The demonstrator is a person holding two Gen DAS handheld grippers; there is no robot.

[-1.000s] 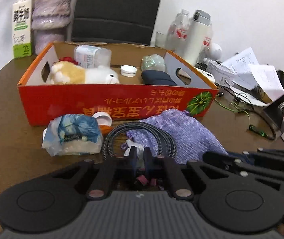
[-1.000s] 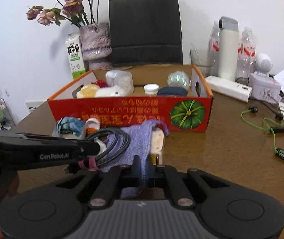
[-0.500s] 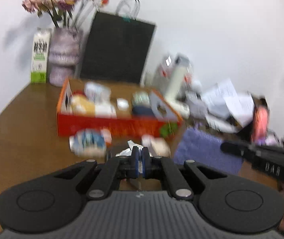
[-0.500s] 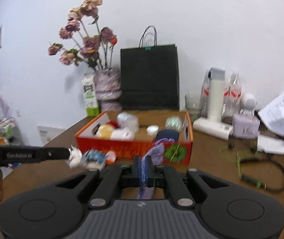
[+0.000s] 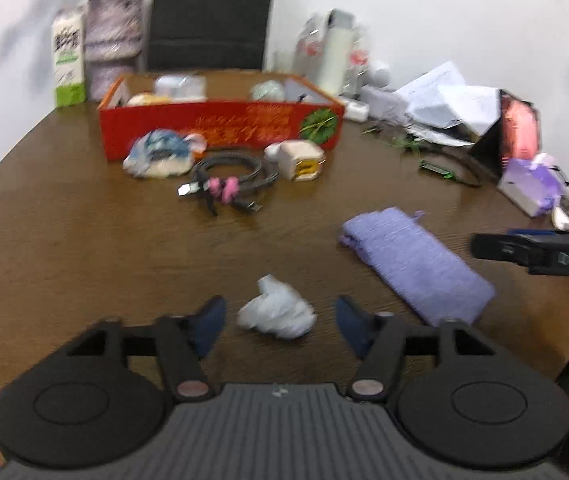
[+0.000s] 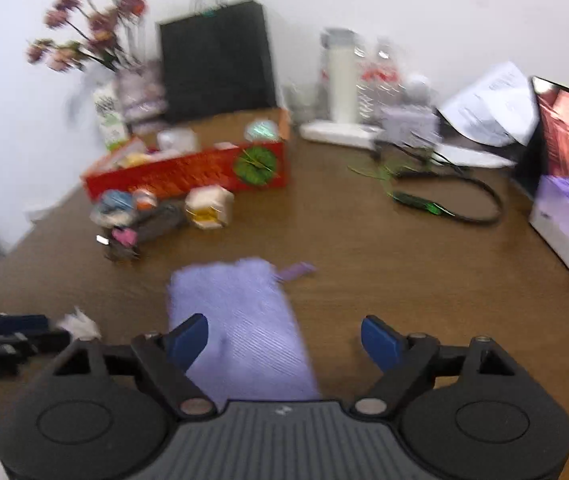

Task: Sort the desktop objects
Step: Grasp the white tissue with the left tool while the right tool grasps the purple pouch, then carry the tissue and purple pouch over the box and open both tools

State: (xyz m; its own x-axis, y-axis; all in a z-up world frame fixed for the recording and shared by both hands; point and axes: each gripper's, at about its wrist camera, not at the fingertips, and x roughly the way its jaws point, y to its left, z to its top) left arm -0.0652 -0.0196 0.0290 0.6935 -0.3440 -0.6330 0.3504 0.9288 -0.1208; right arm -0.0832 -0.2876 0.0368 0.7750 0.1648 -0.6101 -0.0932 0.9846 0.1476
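Left gripper (image 5: 280, 322): lower centre of the left wrist view; jaws spreading, nothing pinched; the crumpled white tissue (image 5: 277, 313) lies on the surface between the two blue pads, apparently touching neither.
Right gripper (image 6: 284, 342): lower centre of the right wrist view; jaws spreading wide, nothing pinched; the purple knit pouch (image 6: 240, 328) lies flat on the surface, its near end running under the left pad and out of sight beneath the gripper body.
Surface (image 5: 84, 240): brown wood, crowded along the far and right edges.
Red cardboard box (image 5: 220, 126): upper centre of the left wrist view, well apart from tissue and pouch; already holds several items, blurred.
Unsorted near the box: blue-and-white packet (image 5: 160, 154), coiled cable with pink tie (image 5: 228, 180), small white-and-yellow box (image 5: 302, 160), all just in front of the red wall.
Risk, tissue: light and loose; a passing pad may nudge or snag it and shift it, likely off its spot.
Risk, pouch: soft fabric under a pad could catch and drag when the gripper moves on.
Risk, pouch position: it lies toward the near right edge; a sideways brush may push it off.
Risk, clutter: green cable (image 6: 416, 200) and papers (image 6: 492, 108) at right could be swept by a wide swing.
Risk, blur: both views are smeared, so fine contact cannot be judged.
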